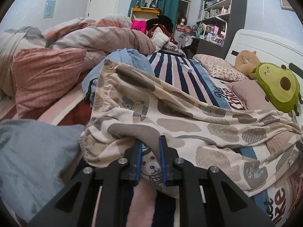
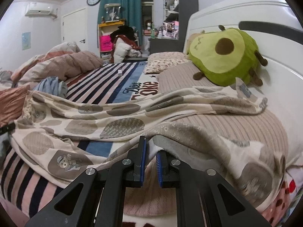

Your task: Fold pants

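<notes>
Cream pants with a bear and brown-blob print (image 1: 170,117) lie spread across the bed, also in the right wrist view (image 2: 106,119). My left gripper (image 1: 150,141) is shut on the near edge of the pants at the waistband end, cloth bunched between its blue pads. My right gripper (image 2: 150,145) is shut on the near edge of a pant leg, cloth draped over its right finger. The far leg end (image 2: 251,98) lies by the headboard.
A striped blanket (image 1: 180,71) covers the bed. A green avocado plush (image 2: 225,54) and pillows (image 2: 166,60) sit at the white headboard (image 2: 236,13). Crumpled pink duvet (image 1: 75,43), blue denim clothes (image 1: 128,62) and a grey cloth (image 1: 32,160) lie left.
</notes>
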A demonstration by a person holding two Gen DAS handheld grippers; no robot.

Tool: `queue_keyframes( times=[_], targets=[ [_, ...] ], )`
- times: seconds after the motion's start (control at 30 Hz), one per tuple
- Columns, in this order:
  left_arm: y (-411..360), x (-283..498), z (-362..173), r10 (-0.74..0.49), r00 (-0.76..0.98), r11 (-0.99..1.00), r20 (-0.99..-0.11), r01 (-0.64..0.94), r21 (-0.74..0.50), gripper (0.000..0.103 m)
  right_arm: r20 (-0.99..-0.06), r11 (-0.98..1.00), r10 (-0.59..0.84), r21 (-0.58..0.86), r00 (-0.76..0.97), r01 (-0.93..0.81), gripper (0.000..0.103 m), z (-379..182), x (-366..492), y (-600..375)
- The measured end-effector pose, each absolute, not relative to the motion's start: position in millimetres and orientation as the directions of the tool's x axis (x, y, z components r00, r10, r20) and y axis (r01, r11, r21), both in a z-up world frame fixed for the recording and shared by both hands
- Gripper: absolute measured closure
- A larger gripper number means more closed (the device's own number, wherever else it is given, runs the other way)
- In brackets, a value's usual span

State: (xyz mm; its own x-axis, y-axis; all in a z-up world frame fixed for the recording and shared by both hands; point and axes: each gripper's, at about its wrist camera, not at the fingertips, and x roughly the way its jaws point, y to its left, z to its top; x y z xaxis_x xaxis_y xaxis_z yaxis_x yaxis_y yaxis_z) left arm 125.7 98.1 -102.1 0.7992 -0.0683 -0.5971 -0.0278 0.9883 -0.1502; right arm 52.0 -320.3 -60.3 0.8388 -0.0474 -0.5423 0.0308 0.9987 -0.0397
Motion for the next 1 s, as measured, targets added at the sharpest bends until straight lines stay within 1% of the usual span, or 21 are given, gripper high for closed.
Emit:
queue_keyframes(
  times=[0.27, 0.6, 1.0],
  targets=[
    [95, 154, -91, -0.060, 0.805, 0.992, -0.591, -0.020, -0.128, 0.090, -0.542, 0.996, -0.052, -0.091, 0.839, 0.003, 0.098, -60, 76, -316],
    [85, 215, -85, -0.038, 0.808, 0.996, -0.588, -0.015, -0.084, 0.090, -0.550, 0.989, -0.083, -0.146, 0.831, 0.002, 0.098, -65, 131, -320],
    [69, 297, -95, 0.035, 0.789, 0.999, -0.614, -0.048, -0.004, 0.089, -0.576, 0.976, -0.144, -0.217, 0.805, 0.020, 0.098, -77, 199, -322]
  ],
)
